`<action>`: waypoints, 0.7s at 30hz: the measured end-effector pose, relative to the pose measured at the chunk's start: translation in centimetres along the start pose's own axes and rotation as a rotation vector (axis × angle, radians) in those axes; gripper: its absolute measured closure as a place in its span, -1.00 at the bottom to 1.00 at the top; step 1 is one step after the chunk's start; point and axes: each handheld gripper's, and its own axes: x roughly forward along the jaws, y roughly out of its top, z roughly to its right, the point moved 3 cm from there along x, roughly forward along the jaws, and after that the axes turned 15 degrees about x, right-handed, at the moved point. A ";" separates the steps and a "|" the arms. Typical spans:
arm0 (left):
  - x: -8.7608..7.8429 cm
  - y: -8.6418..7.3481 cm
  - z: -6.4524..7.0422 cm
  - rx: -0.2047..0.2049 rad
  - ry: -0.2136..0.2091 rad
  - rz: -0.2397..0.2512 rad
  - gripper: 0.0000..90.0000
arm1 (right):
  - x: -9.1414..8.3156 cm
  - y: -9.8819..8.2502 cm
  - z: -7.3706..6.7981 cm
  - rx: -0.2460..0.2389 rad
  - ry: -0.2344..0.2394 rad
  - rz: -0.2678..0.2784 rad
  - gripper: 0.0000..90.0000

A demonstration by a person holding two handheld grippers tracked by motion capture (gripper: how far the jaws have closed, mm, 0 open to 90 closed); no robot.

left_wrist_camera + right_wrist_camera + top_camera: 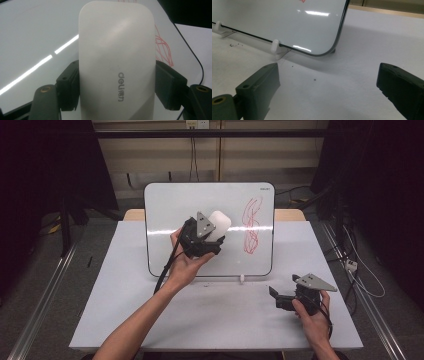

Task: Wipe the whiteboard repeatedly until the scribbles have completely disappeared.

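Eraser [116,62]: white, rounded, grey "deli" logo; lower end cut off
Left hand-held gripper [212,237]: clamped on eraser sides
Right hand-held gripper [272,292]: jaws wide, empty
Board [170,210]: red scribble [252,225]

1. The white eraser [116,62] is showing a grey brand mark on its back, reading "deli" in Latin letters and followed by a small character or two too fine to make out; in the left gripper view the mark is running lengthwise down the eraser's body.
2. The whiteboard [170,210] is carrying a small dark mark at its top right corner [264,187]; it is appearing too small and blurred to read.
3. The red marker scribble [251,225] on the whiteboard is forming loops and strokes, not spelling any letter or number.
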 end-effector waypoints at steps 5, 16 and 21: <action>0.6 0.7 -0.4 0.003 0.005 0.005 -0.32 | 0.0 0.0 0.0 0.000 0.002 0.000 -0.90; 2.0 2.3 -1.0 0.015 0.021 0.007 -0.32 | 0.1 0.0 0.0 0.000 0.004 -0.002 -0.90; 2.8 3.2 -1.0 0.022 0.014 0.011 -0.32 | 0.1 0.0 0.0 0.004 0.005 -0.004 -0.90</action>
